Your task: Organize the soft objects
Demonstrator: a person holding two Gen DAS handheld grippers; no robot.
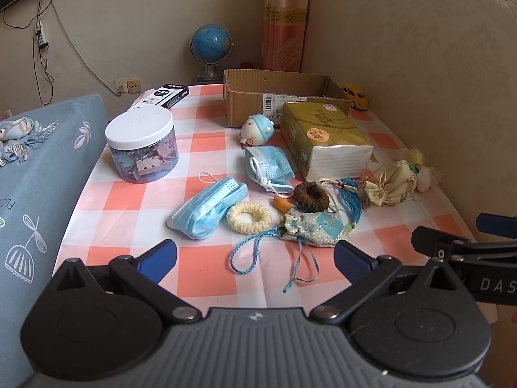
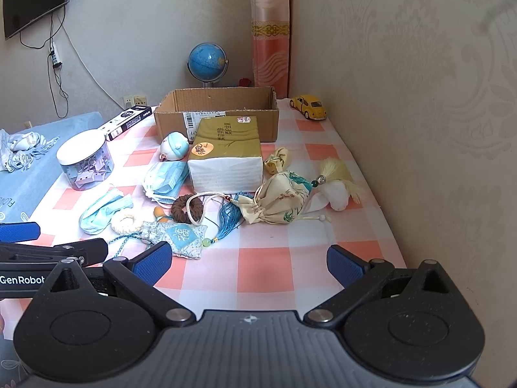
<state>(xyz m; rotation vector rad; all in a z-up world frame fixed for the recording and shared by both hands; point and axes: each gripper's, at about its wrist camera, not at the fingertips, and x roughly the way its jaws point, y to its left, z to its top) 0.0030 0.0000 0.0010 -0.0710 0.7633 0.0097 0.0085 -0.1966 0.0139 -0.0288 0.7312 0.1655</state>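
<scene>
Worktop (image 1: 200, 271) covered by a smooth checked cloth in coral, white and pale blue, set into a corner of patterned beige walls. Left gripper (image 1: 255, 258): black linkage arms, blue textured pads, jaws spread wide and empty above the near edge. Right gripper (image 2: 248, 260): same build, jaws likewise apart, holding nothing. Soft items lie clustered mid-worktop: one crumpled pleated blue face mask (image 1: 206, 213) with white ear loops; a second folded mask (image 1: 269, 168) just behind it; a cream ribbed scrunchie (image 1: 248, 217) touching the first mask; a brown fuzzy scrunchie (image 1: 311, 196), ring-shaped, partly over a white cord; a pale blue brocade sachet (image 1: 315, 231) with braided blue cords trailing toward the near edge; a blue tassel (image 1: 350, 200) beside it; a cream drawstring pouch (image 2: 279, 199), gathered at the neck, printed with green leaves; a white-and-yellow tufted ornament (image 2: 336, 184) near the right wall. Olive-wrapped tissue pack (image 2: 226, 158), rectangular, white end facing forward, stands behind the masks. Round plush toy (image 1: 258, 129) in a blue cap sits in front of an open corrugated cardboard box (image 1: 278, 97), shallow, with a barcode label. Clear cylindrical jar (image 1: 142, 144), white lid, filled with binder clips, at the left. Black-and-white carton (image 1: 168, 95), blue globe (image 1: 211, 43) on a metal stand, and yellow toy car (image 2: 308, 106) at the rear.
</scene>
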